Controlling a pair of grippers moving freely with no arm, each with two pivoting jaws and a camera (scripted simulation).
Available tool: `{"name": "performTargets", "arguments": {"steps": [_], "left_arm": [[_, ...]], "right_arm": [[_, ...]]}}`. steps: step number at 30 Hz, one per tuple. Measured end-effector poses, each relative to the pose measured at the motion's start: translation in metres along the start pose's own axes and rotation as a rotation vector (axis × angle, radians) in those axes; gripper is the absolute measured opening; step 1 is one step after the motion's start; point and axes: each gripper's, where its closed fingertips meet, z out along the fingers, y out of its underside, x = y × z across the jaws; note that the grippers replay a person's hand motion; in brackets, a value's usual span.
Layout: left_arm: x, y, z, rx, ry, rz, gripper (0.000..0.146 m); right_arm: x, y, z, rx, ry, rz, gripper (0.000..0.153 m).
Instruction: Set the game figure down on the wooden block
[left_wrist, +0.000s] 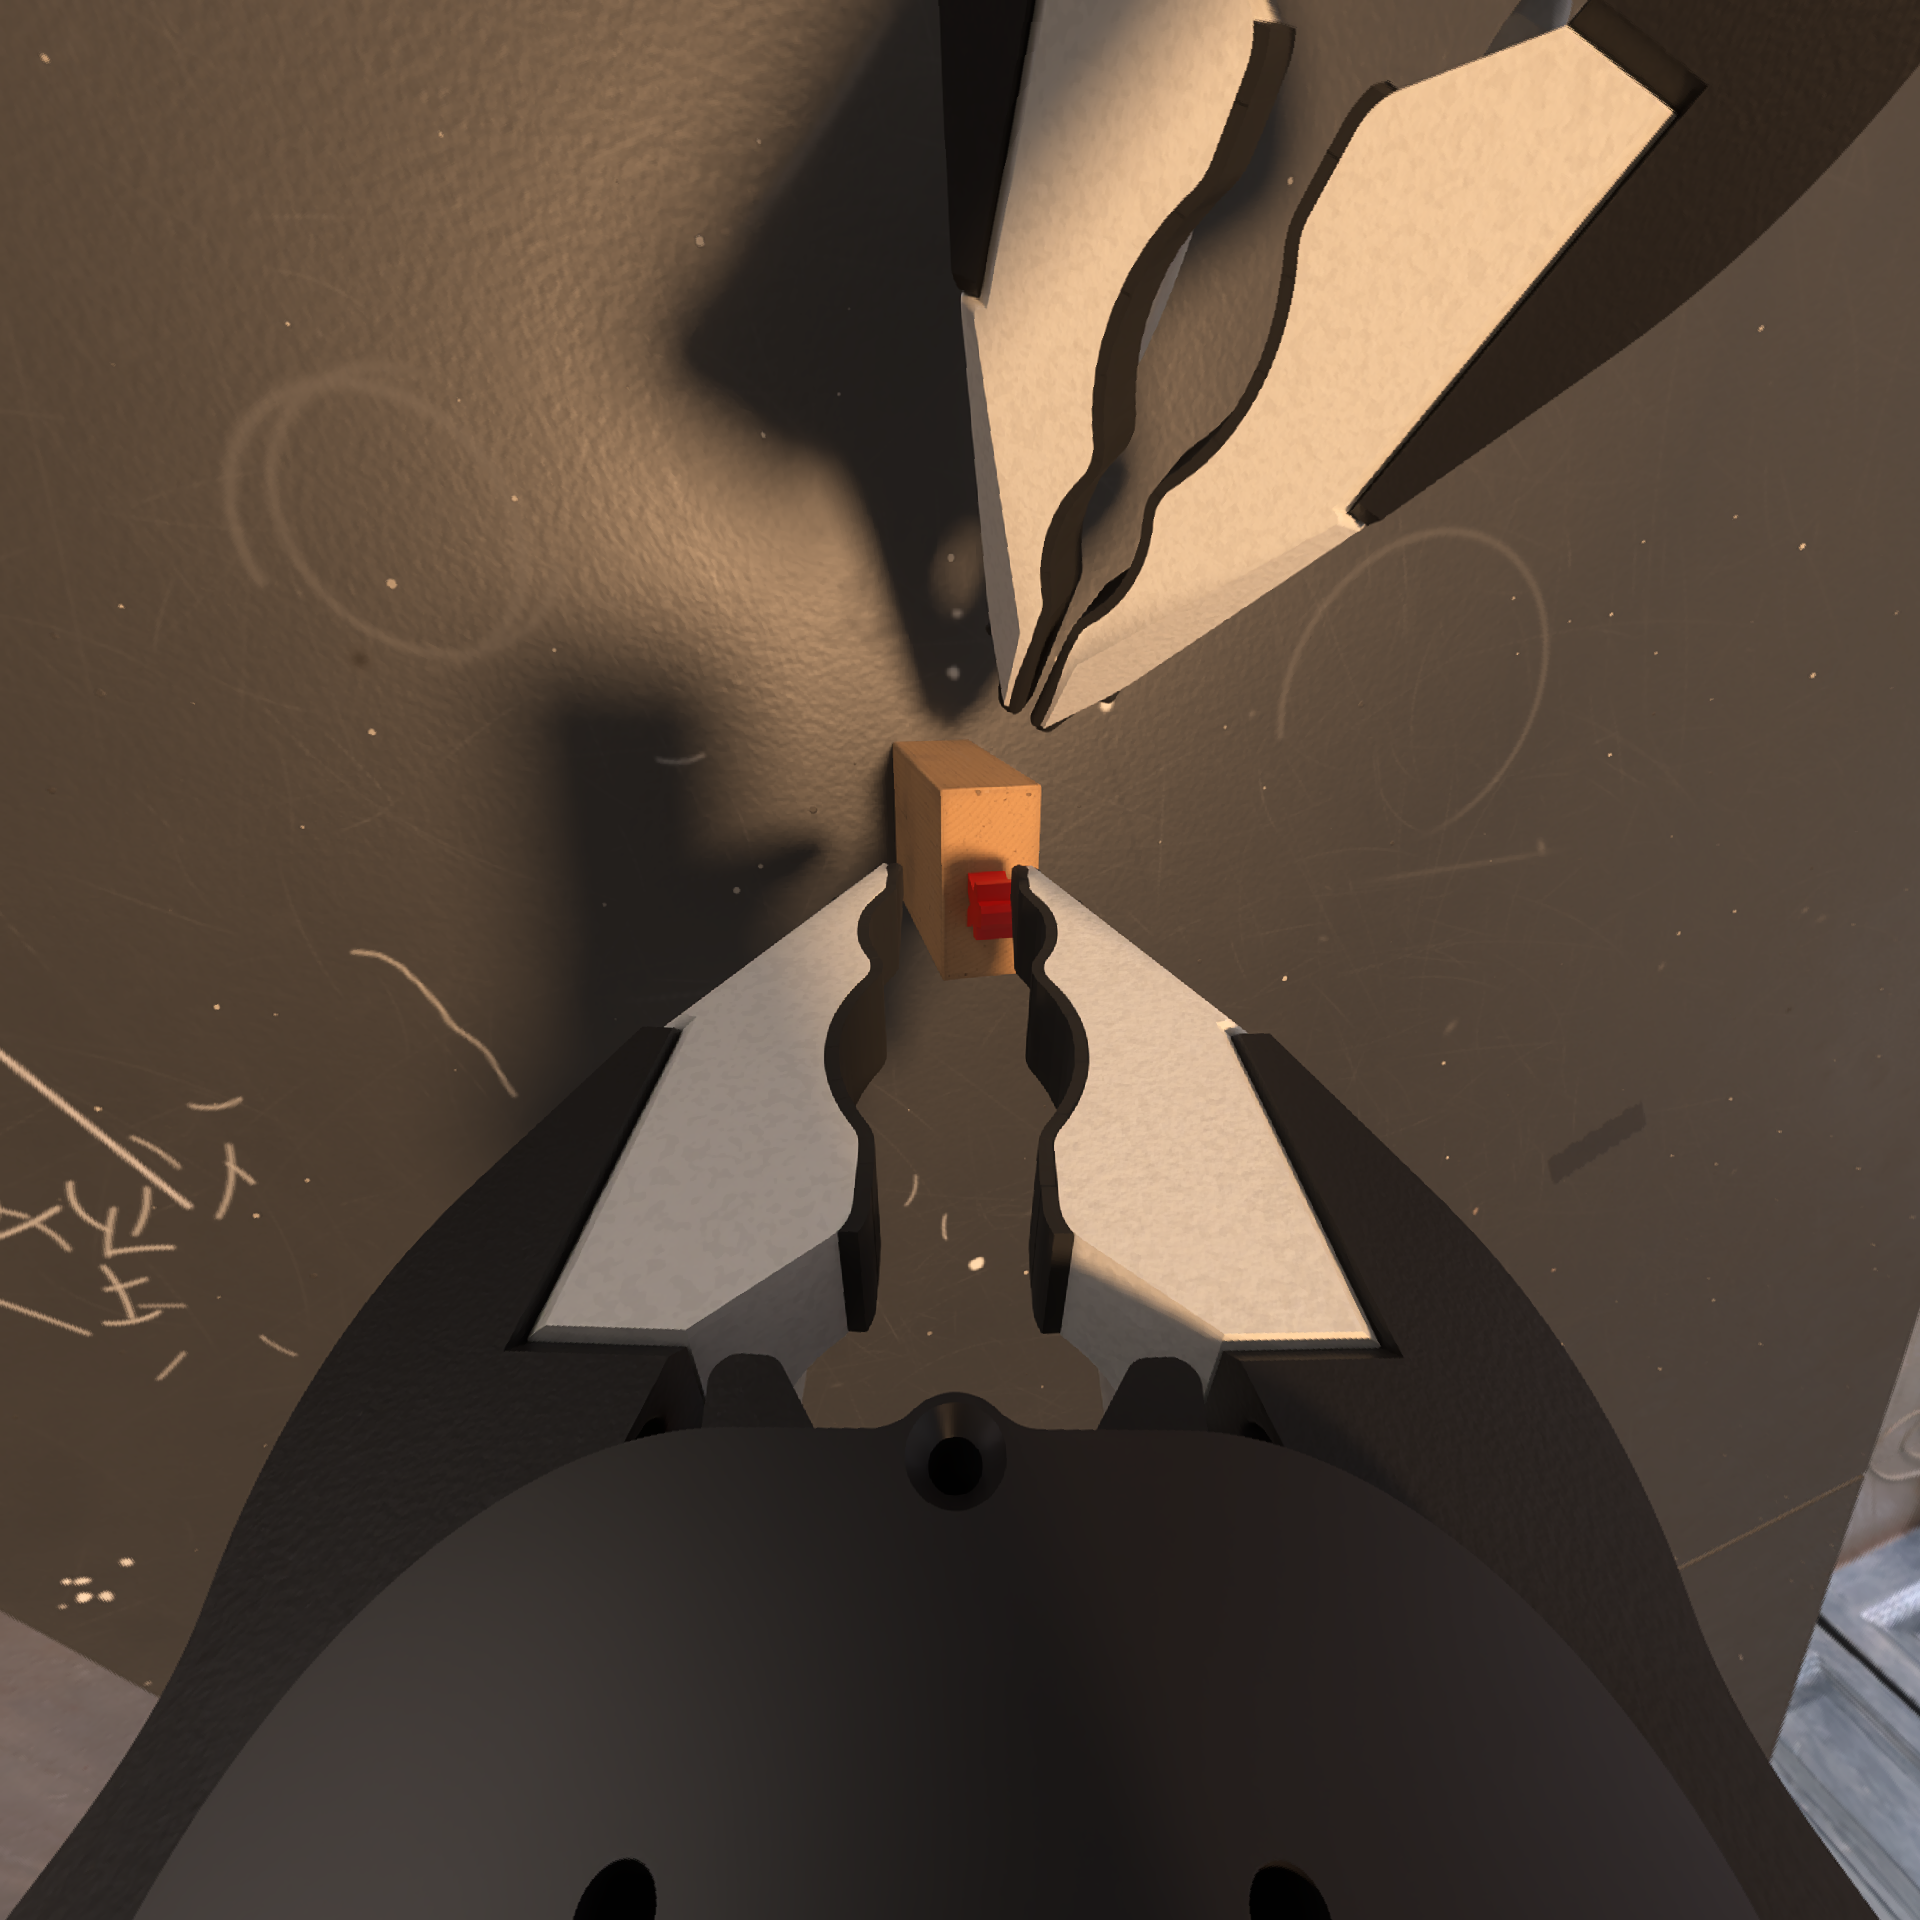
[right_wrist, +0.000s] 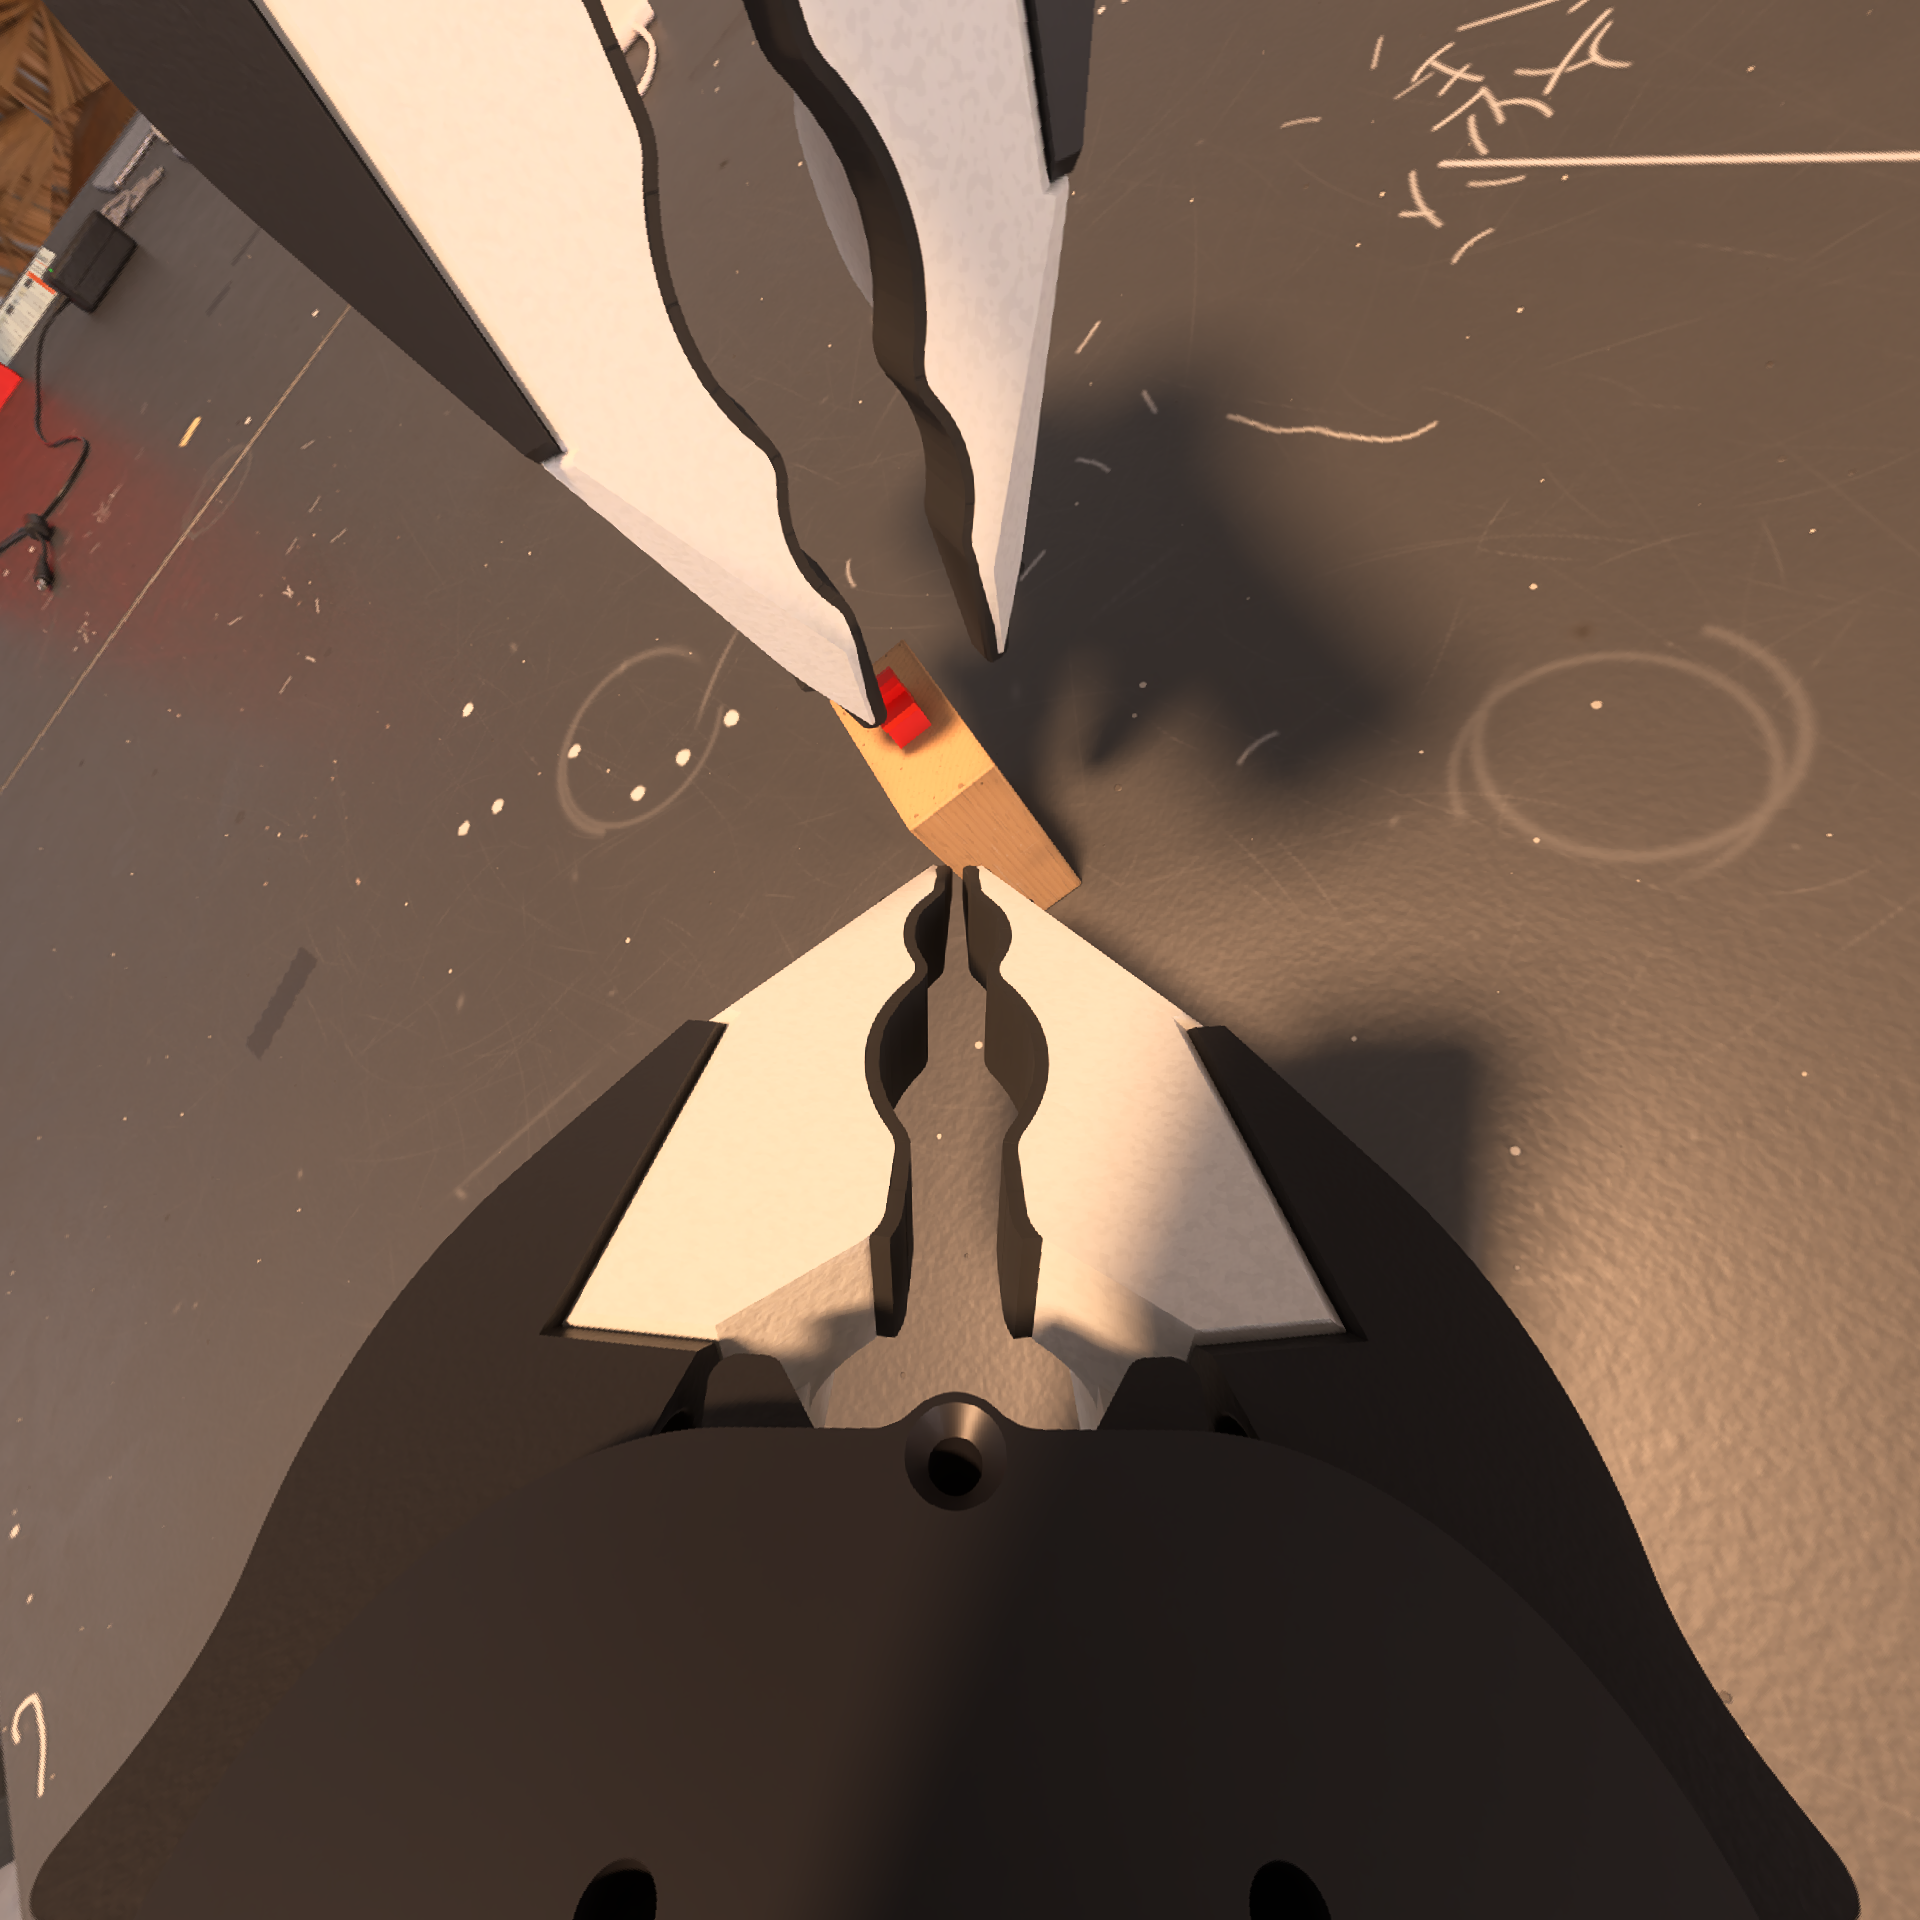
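A small red game figure (left_wrist: 988, 906) sits on the top face of a light wooden block (left_wrist: 971, 831) that lies on a dark scratched tabletop (left_wrist: 416, 623). My left gripper (left_wrist: 956, 875) is open and straddles the block. Its right fingertip (left_wrist: 1022, 883) is right beside the figure, and its left fingertip stands clear of it. My right gripper (right_wrist: 957, 873) is shut and empty, with its tips at the near end of the block (right_wrist: 977, 821). In the right wrist view the left gripper (right_wrist: 932, 686) comes down from above, open, around the figure (right_wrist: 900, 709). The right gripper (left_wrist: 1027, 715) also shows in the left wrist view, shut, just beyond the block.
The tabletop bears chalk rings (right_wrist: 1631, 748) and scratch marks (left_wrist: 114, 1236). Its edge runs along the lower right of the left wrist view (left_wrist: 1808, 1558). Past the table edge in the right wrist view, a black box with a cable (right_wrist: 94, 260) lies on the floor.
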Motion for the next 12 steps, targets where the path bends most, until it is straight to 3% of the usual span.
{"name": "performTargets", "arguments": {"steps": [12], "left_arm": [[0.0003, -0.0021, 0.0023, -0.042, 0.014, 0.024, 0.018]], "right_arm": [[0.0008, -0.0006, -0.0001, 0.000, 0.003, -0.002, 0.002]]}}
